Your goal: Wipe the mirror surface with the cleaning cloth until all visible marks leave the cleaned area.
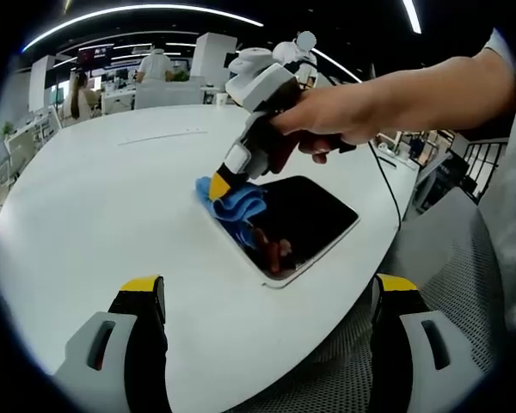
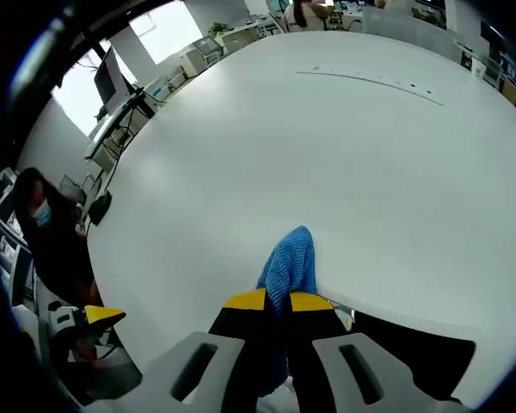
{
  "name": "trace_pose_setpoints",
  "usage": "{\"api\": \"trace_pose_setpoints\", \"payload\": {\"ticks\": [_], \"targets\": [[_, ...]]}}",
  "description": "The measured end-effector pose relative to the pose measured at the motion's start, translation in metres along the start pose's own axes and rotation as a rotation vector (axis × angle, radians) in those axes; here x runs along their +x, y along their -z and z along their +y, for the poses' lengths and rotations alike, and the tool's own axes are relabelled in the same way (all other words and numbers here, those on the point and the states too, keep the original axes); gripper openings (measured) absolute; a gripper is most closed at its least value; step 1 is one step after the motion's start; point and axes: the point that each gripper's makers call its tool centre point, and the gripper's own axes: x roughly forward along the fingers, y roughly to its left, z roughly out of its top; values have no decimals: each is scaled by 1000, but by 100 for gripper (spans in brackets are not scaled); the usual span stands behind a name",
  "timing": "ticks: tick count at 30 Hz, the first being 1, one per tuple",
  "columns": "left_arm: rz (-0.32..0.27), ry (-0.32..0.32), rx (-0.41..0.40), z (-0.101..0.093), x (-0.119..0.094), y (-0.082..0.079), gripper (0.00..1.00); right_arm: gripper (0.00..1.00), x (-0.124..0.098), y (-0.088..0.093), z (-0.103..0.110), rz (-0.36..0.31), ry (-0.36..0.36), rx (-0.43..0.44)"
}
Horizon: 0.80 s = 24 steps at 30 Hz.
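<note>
A dark rectangular mirror (image 1: 314, 219) with a pale rim lies flat near the edge of the round white table (image 1: 112, 198). My right gripper (image 1: 221, 182), held by a hand, is shut on a blue cleaning cloth (image 1: 239, 208) and presses it onto the mirror's far-left corner. In the right gripper view the blue cloth (image 2: 290, 265) sticks out between the shut yellow-tipped jaws of the right gripper (image 2: 278, 300), with the mirror (image 2: 413, 348) just below to the right. My left gripper (image 1: 267, 288) hovers open over the table's near edge, short of the mirror.
Grey mesh chair backs (image 1: 451, 267) stand beside the table at the right. A person in dark clothes (image 2: 47, 245) sits left of the table. Desks, monitors and other people fill the office behind. The white tabletop stretches wide beyond the mirror.
</note>
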Motion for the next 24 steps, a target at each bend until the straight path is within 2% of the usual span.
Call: {"api": "trace_pose_setpoints", "payload": {"ticks": [24], "targets": [[-6, -5, -11, 2, 0, 0, 99, 2, -4, 2, -2, -17, -2, 4]]}}
